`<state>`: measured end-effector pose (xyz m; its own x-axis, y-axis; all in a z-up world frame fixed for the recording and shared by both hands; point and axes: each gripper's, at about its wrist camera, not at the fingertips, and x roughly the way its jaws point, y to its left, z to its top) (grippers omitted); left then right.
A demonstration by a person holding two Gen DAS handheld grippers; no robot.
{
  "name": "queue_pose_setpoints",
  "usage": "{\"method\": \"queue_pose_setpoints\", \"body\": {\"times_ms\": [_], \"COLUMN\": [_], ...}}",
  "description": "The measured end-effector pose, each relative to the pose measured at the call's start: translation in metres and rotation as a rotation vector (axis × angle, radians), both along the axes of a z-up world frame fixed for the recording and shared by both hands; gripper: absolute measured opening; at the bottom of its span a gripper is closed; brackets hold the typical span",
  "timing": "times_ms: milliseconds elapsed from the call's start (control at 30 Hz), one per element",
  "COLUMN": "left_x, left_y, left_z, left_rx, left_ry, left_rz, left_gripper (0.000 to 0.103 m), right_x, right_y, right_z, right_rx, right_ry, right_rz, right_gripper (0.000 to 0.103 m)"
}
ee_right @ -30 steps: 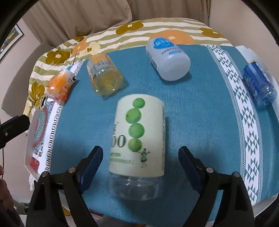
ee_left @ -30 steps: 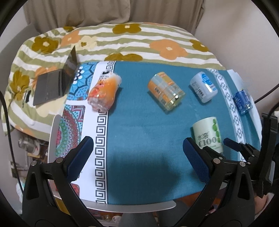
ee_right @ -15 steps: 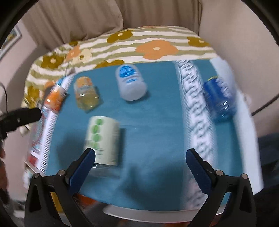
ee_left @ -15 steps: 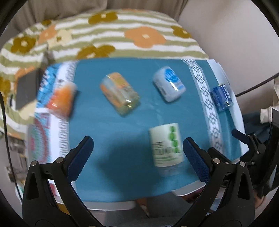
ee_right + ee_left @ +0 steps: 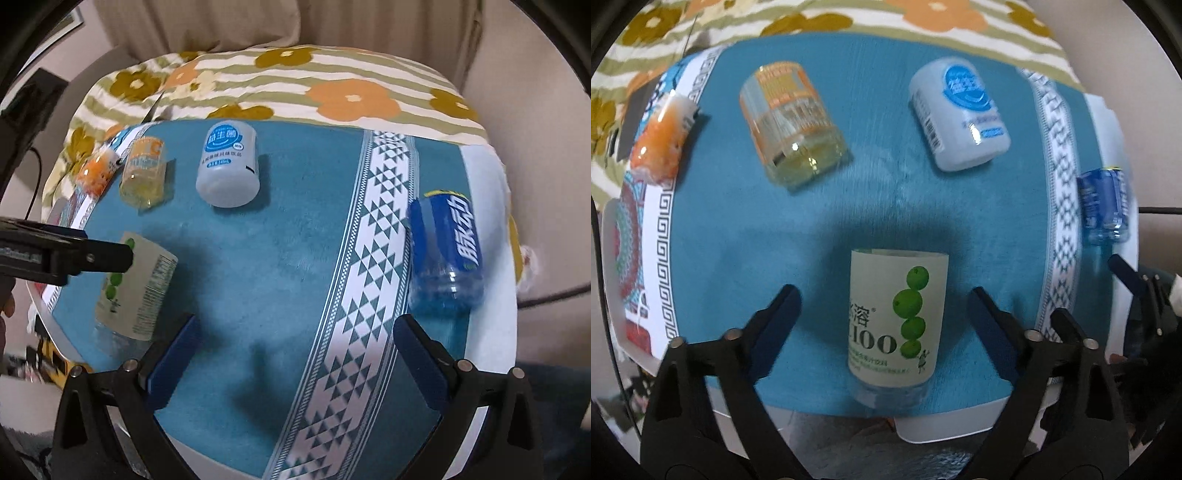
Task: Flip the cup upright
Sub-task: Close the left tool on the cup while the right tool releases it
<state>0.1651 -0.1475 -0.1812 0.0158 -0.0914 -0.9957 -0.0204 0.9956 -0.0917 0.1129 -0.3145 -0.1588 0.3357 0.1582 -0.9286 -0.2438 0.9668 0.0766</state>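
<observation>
A clear cup with a pale green label [image 5: 895, 328] lies on its side near the front edge of the teal cloth. My left gripper [image 5: 884, 314] is open with one finger on each side of it, apart from it. The same cup shows at the left in the right wrist view [image 5: 135, 286], with a left finger [image 5: 66, 254] over it. My right gripper [image 5: 295, 350] is open and empty above the teal cloth, with a blue cup [image 5: 445, 251] lying on its side ahead to the right.
Other cups lie on their sides: a white one with a blue label [image 5: 960, 114], a clear one with an orange label [image 5: 792, 123], an orange one [image 5: 661, 138] at the left edge. The table's white front edge [image 5: 945, 424] is close. A flowered blanket [image 5: 295, 81] lies behind.
My left gripper has swung right and closer, and now straddles the green-label cup. My right gripper has moved right, away from that cup, towards the blue cup.
</observation>
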Motion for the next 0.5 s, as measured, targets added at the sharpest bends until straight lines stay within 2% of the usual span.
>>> {"method": "queue_pose_setpoints", "body": {"times_ms": [367,400,500], "left_x": [0.008,0.008,0.014], "left_y": [-0.014,-0.015,-0.018], "left_z": [-0.025,-0.028,-0.036], "left_rx": [0.048,0.05,0.055], "left_ry": [0.079,0.087,0.108], "left_rz": [0.029,0.029,0.025], "left_gripper": [0.091,0.089,0.075], "right_x": [0.017,0.017,0.019], "right_y": [-0.01,-0.01,-0.011], "right_z": [-0.018,-0.019,-0.022], "right_rx": [0.05,0.053,0.064], "right_ry": [0.025,0.027,0.032], "right_rz": [0.098,0.101,0.11], "right_gripper": [0.103,0.103,0.103]}}
